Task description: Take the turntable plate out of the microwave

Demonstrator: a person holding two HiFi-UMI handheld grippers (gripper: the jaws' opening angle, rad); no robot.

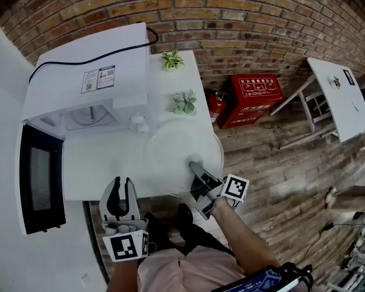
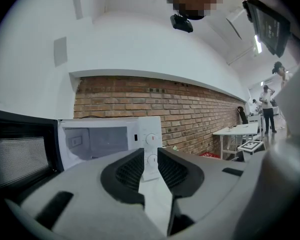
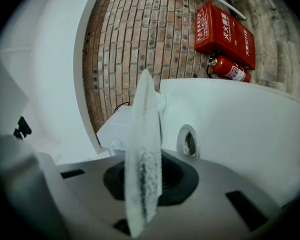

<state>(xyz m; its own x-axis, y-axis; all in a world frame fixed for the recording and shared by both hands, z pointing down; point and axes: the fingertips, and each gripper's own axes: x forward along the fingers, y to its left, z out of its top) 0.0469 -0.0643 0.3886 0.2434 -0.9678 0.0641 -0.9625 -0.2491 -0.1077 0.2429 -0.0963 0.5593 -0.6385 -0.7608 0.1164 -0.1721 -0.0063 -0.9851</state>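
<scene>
Brick wall (image 1: 231, 17) behind. White table (image 1: 103, 169). White microwave (image 1: 91, 59) at the table's left end, black door (image 1: 41, 187) swung open, cavity bare. Stickers (image 1: 98, 79) on its top, one blue-edged, print too small to read.

Glass turntable plate (image 1: 170, 151) is out of the microwave, flat over the table just right of it, far rim past the table's right edge. Round, so no long axis; face up.

Red box (image 1: 255, 99) on the floor, white Chinese characters, not readable. Red extinguisher (image 1: 214, 105) beside it.

Right gripper (image 1: 198, 168): jaws clamped on the plate's near rim, glass seen edge-on between the pads.

Left gripper (image 1: 123, 181): at the table's near edge, jaws partly apart, nothing between.

Two small plants (image 1: 184, 102) at the back.
</scene>
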